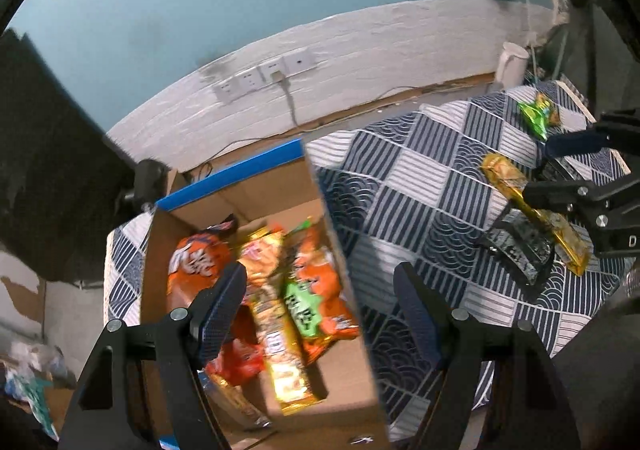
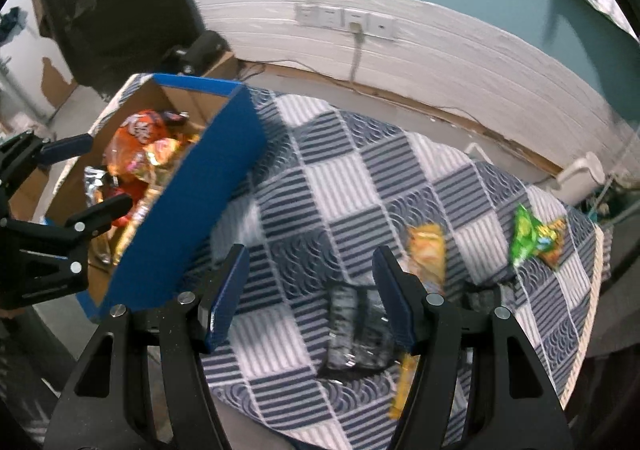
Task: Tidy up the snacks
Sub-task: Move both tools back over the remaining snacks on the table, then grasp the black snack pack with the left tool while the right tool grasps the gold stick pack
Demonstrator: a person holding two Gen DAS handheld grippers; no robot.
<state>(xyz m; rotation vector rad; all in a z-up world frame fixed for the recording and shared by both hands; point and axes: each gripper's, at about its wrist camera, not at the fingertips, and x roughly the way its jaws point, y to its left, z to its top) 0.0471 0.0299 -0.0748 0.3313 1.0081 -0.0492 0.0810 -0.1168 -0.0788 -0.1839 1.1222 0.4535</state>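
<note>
Three snack packets lie loose on the blue-and-white checked cloth (image 2: pixel 320 185) to the right of the blue-sided cardboard box (image 2: pixel 192 201): a black foil packet (image 2: pixel 354 330), a long gold wrapper (image 2: pixel 428 254) touching it, and a green bag (image 2: pixel 534 238) farther right. Several orange, red and gold bags (image 1: pixel 256 290) fill the box; their print is too blurred to read. Left gripper (image 1: pixel 320 314) hangs over the box, fingers apart, empty. Right gripper (image 2: pixel 310 294) hangs above the black packet, fingers apart, gripping nothing.
</note>
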